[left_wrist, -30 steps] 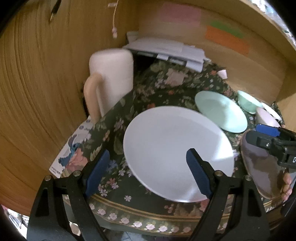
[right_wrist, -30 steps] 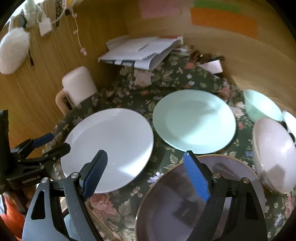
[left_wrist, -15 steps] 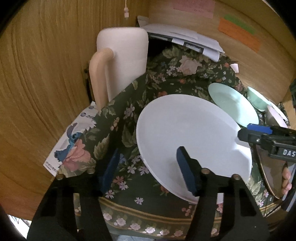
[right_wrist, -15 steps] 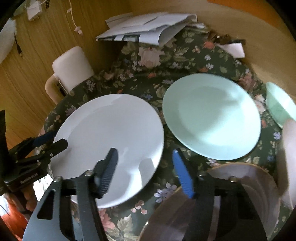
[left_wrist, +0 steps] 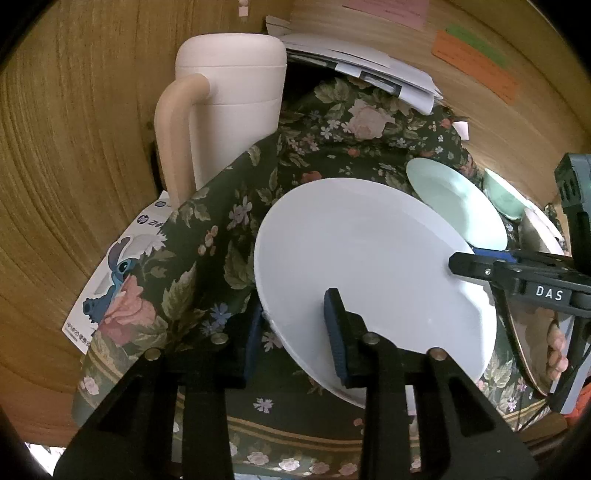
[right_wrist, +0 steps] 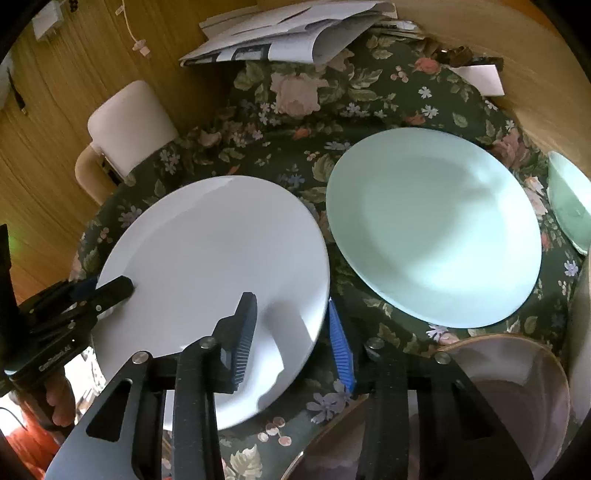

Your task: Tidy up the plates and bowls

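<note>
White plate point(right_wrist: 214, 266): we see it flat on the floral tablecloth point(right_wrist: 295, 122), at 9 o'clock of the mint plate point(right_wrist: 436, 229), rims just apart.
Left gripper point(left_wrist: 295, 332): we find its jaws have just been closing; they straddle the white plate's rim at its 7 o'clock, whether clenched we cannot tell.
Right gripper point(right_wrist: 291, 332): likewise closing, astride the rim at the plate's 4 o'clock, grasp unclear.
Mug point(left_wrist: 236, 110): upright at 11 o'clock.

On the tablecloth point(right_wrist: 369, 96), the left-hand plate point(right_wrist: 207, 258) is lying just beside the right-hand plate point(right_wrist: 436, 229), with a bowl point(right_wrist: 569, 206) sitting farther right. A mug point(right_wrist: 129, 125) is standing behind the left-hand plate, and papers point(right_wrist: 288, 33) are lying at the back edge.
</note>
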The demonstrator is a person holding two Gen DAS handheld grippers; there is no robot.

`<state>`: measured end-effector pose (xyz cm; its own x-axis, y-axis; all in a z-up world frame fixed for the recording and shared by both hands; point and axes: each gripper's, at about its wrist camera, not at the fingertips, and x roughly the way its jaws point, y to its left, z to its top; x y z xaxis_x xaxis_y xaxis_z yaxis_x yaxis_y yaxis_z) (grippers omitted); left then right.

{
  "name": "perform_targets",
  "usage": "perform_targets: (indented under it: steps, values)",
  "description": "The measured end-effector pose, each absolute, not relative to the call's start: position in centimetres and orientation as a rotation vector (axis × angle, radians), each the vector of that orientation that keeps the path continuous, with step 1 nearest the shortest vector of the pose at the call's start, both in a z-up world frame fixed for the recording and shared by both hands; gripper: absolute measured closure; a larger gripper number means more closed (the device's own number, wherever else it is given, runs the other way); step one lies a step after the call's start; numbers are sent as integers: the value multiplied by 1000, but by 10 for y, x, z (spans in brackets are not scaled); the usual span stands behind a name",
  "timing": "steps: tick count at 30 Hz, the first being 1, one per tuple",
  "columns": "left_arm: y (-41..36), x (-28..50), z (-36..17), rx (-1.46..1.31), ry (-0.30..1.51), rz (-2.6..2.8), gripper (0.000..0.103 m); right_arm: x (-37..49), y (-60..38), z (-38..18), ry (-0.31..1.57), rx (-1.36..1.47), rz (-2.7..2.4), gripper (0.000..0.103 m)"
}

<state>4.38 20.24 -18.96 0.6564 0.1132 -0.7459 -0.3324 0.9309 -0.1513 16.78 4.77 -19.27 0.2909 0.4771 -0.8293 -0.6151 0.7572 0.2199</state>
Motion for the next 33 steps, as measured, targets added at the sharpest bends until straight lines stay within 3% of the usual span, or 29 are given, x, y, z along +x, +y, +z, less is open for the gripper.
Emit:
perform_targets:
  steps: [33]
  values:
    - [185,48,-169,-277,804,249,70,153,18,-170,961,-107,698,71]
